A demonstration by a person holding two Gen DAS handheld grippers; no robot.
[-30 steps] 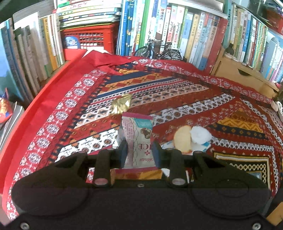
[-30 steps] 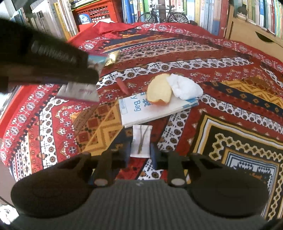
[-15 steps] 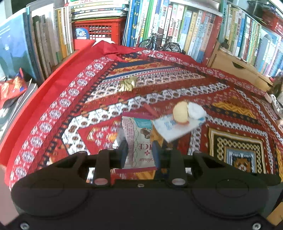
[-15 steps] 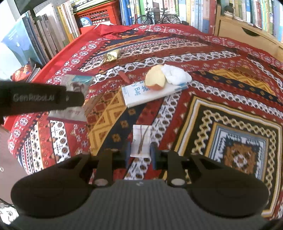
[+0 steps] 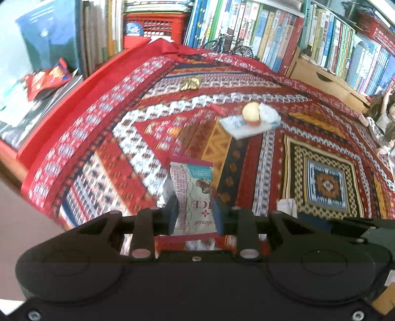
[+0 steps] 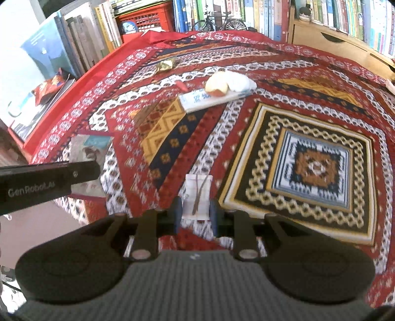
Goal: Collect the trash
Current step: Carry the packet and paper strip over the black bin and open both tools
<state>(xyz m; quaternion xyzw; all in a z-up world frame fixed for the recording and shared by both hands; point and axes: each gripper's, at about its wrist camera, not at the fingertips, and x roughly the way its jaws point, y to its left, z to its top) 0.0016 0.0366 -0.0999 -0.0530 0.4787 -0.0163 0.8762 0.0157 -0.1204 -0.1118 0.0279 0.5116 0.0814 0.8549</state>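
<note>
Wrapper (image 5: 192,195) filled the middle of the left wrist view, a pink-and-white snack packet standing upright with the left gripper (image 5: 193,214) clamped on its lower part, both fingers (image 5: 172,212) pressed against its sides, held above the near left part of the desk. The desk wore a red patterned cloth (image 5: 318,182). Toward the far middle lay a white paper bag (image 5: 237,124) with a bitten apple (image 5: 250,114) and a crumpled tissue (image 5: 269,114) resting on it, a small red scrap (image 5: 217,110) just beside its left end, and a gold foil wrapper (image 5: 190,82) nearer the far edge. Only this view showed a doll (image 5: 381,118) at the right edge of the desk.

From the right wrist view, the right gripper (image 6: 196,212) was closed on a small white packet (image 6: 197,197) with brown streaks, held over the near part of the cloth. This view alone showed the left gripper from outside, a black bar at the left edge printed "GenRobot.AI", with the snack wrapper sticking out past its tip. The paper bag, apple, tissue, red scrap and gold foil lay toward the far side. Books (image 6: 81,47), a red crate (image 6: 145,19) and a model bicycle (image 6: 217,22) lined the far edge.
</note>
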